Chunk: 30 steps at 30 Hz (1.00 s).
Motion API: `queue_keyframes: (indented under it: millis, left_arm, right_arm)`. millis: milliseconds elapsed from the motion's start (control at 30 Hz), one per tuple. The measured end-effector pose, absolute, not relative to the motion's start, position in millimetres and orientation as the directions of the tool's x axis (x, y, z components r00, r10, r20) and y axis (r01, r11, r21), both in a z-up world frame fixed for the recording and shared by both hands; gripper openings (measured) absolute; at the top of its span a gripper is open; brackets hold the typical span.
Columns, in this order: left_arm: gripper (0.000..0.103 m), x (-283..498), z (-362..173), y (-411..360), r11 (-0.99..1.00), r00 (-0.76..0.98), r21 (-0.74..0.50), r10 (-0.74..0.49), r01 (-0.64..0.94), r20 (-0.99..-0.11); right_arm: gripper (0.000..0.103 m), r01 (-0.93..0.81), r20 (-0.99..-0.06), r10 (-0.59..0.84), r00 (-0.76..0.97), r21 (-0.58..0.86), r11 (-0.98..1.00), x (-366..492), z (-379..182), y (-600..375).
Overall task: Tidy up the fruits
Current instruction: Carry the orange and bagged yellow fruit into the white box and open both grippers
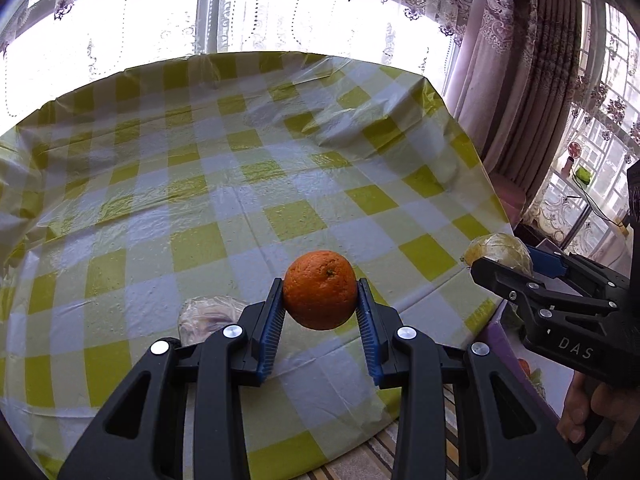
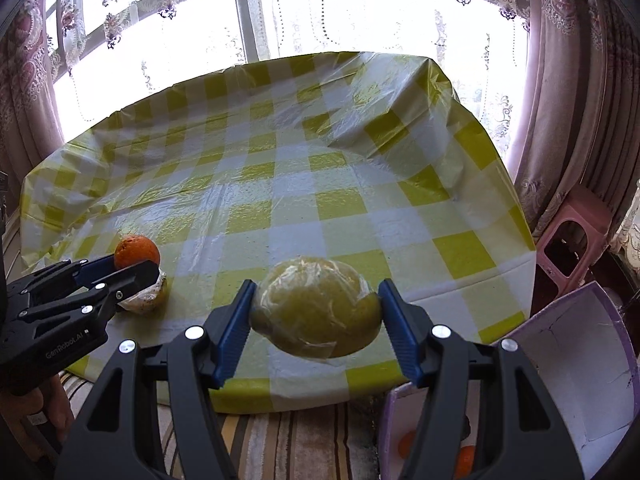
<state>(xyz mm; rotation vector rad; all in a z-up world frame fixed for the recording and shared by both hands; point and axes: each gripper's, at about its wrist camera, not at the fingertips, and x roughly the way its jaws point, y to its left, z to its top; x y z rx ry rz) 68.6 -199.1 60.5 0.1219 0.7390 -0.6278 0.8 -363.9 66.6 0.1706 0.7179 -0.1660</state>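
Worktop (image 2: pixel 304 184) covered in yellow-and-white checked plastic cloth. White-and-purple cardboard box (image 2: pixel 576 364) beside its right near corner. Right gripper (image 2: pixel 316 312) fingers clamped on large plastic-wrapped yellow-green fruit (image 2: pixel 316 308), held above the near edge. Left gripper (image 1: pixel 320 294) fingers clamped on round orange (image 1: pixel 320 290), held above the cloth. A smaller plastic-wrapped fruit (image 2: pixel 148 300) rests on the cloth near the left gripper.

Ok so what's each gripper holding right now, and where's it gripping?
The left gripper pinches an orange across its middle. The right gripper holds a plastic-wrapped yellow-green citrus fruit by its two opposite sides.
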Motion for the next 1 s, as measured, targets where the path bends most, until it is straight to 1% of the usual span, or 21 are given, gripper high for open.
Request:
queue_keyframes:
  millis: [367,600,767,867,1000]
  left_arm:
    - [0.034,13.5,58.7,-264.7,0.706,0.479,-0.088,-0.56,0.702,-0.676]
    - [0.034,-14.9,48.9,-303.8,0.633,0.405,-0.084,-0.586,0.77,-0.702]
    - [0.034,-29.9,35.1,-335.4,0.564,0.322,-0.095,-0.592,0.82,-0.738]
    - [0.034,-37.1,24.3,-354.2,0.527,0.28,-0.088,-0.577,0.845,-0.767]
    - [0.034,-45.1,10.1,-374.1,0.491,0.231,-0.088,-0.552,0.867,-0.802]
  right_arm:
    - [0.062,0.293,-0.666,-0.181,0.724,0.059,0.954,-66.0,60.6,-419.5]
    - [0.062,0.335,-0.644,-0.272,0.715,-0.026,0.942,-101.3,56.1,-444.0]
    - [0.062,0.391,-0.701,-0.315,0.64,-0.055,0.919,-113.9,38.0,-469.3]
    - [0.062,0.425,-0.736,-0.331,0.591,-0.065,0.903,-118.2,25.2,-483.9]
    - [0.062,0.46,-0.759,-0.344,0.553,-0.066,0.886,-122.6,15.6,-497.6]
